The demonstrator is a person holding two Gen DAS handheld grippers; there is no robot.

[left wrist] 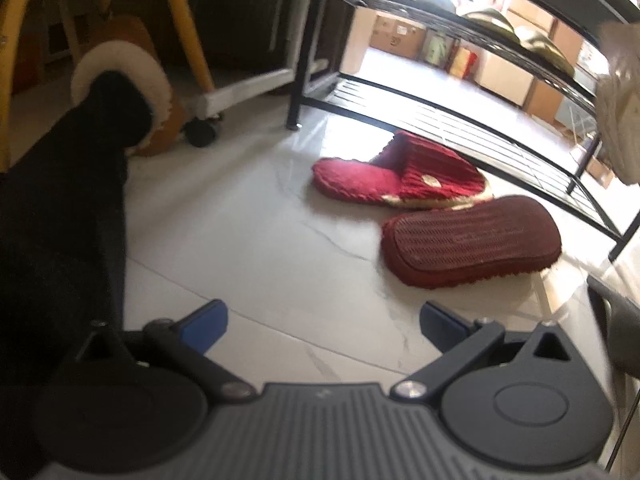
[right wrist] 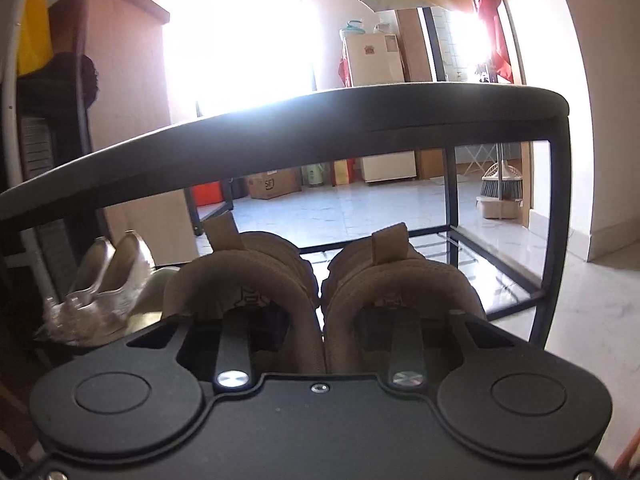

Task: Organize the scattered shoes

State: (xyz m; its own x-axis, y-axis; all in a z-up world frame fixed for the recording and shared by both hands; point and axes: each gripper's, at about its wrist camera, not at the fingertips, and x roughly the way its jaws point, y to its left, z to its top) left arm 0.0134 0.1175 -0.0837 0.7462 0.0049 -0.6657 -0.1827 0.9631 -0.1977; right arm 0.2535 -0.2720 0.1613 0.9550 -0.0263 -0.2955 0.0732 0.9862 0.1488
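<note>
While the left claw (left wrist: 323,322) hangs spread and empty at the bottom of the left wrist view, two red slippers lie on the pale floor (left wrist: 240,240) ahead of it, right of centre. One slipper (left wrist: 400,178) sits upright, its long axis running left to right, its toe toward the right by the rack's bottom bar. The other slipper (left wrist: 472,242) is flipped sole-up, just beside the first and nearer the claw, also lying roughly left to right, so across the line the claw points along. Judging by this, the left claw is the nearer one to them, and it would have to swing right and forward to reach the overturned one. The black rack (left wrist: 460,116) runs from upper centre to the right edge, with blurred shoes on its middle shelf. A dark trouser leg and a fleece-lined slipper (left wrist: 120,92) fill the left side.

From the right wrist view, the right claw (right wrist: 322,334) pinches a pair of tan shoes (right wrist: 320,280) together, one finger down inside each shoe opening, heels toward the camera and toes pointing away. They sit low centre, in front of the rack's shelf, under its top board (right wrist: 320,128). Silver heels (right wrist: 108,272) already stand on the shelf at the left.
</note>
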